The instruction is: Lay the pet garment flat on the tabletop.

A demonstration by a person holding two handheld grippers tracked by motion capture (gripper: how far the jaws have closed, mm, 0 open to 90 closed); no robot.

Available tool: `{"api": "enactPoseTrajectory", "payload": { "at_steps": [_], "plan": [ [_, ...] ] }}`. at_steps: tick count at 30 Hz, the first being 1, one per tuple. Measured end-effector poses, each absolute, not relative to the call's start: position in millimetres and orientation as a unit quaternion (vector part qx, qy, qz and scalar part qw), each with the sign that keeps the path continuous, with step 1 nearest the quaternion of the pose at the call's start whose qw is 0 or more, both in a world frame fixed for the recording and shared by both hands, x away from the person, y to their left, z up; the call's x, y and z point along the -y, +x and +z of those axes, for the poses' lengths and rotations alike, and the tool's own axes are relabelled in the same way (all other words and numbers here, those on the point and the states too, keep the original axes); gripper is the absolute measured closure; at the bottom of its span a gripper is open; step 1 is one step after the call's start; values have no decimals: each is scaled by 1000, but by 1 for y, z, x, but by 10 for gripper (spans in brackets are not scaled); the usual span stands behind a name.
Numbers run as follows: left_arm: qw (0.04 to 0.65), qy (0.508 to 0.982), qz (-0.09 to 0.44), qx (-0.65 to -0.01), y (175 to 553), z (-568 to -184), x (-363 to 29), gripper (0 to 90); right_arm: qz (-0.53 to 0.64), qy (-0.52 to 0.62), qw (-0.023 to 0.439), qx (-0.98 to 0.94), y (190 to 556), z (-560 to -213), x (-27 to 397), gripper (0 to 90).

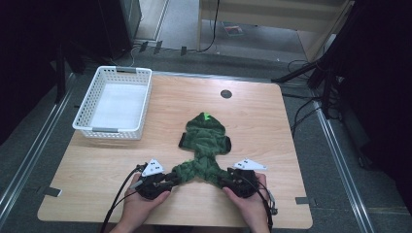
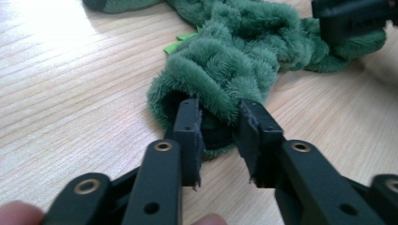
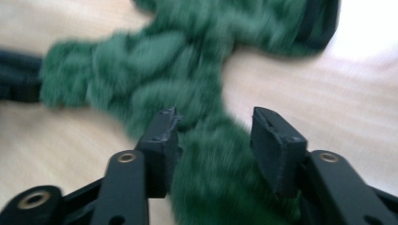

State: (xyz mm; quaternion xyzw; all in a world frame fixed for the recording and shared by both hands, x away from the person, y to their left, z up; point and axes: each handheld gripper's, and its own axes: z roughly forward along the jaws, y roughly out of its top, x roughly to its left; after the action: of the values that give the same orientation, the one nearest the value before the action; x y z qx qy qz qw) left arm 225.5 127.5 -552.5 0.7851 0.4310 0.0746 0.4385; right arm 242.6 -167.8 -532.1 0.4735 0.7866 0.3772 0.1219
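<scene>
**Fuzzy green garment, both tongs down at its near end**

So the fuzzy green garment [image 1: 205, 145] is lying flat around the middle of the wooden counter [image 1: 272, 126], hood end pointing away from the person and two legs splayed toward them. The left tongs [image 2: 217, 123] are clamped on the cuff of the left leg, one jaw tucked inside the opening and the other outside it. The right tongs [image 3: 213, 133] sit astride the right leg with the jaws apart; that view is blurry, but the pads don't look like they're pressing the fabric. A white basket [image 1: 115, 102] sits at the far left of the counter, well apart from the garment.
</scene>
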Motion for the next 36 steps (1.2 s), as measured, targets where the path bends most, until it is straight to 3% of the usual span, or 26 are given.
{"api": "enactPoseTrajectory", "payload": {
  "at_steps": [4,8,12,14,19,26,36],
  "plan": [
    [433,787,74,-434,225,-553,-130,834,369,479,154,-782,240,-541,168,617],
    [430,790,73,-431,224,-552,-132,891,354,485,187,-778,249,-543,170,640],
    [432,788,63,-434,225,-553,-135,892,355,489,194,-773,254,-544,174,611],
    [431,787,64,-436,225,-552,-135,885,362,485,187,-774,254,-544,176,539],
    [444,780,51,-437,226,-553,-140,773,398,463,184,-770,243,-532,188,459],
    [432,778,54,-452,228,-554,-140,780,410,492,164,-750,224,-530,222,499],
    [428,780,61,-453,226,-554,-140,804,385,496,149,-764,228,-546,217,490]
  ]
}}
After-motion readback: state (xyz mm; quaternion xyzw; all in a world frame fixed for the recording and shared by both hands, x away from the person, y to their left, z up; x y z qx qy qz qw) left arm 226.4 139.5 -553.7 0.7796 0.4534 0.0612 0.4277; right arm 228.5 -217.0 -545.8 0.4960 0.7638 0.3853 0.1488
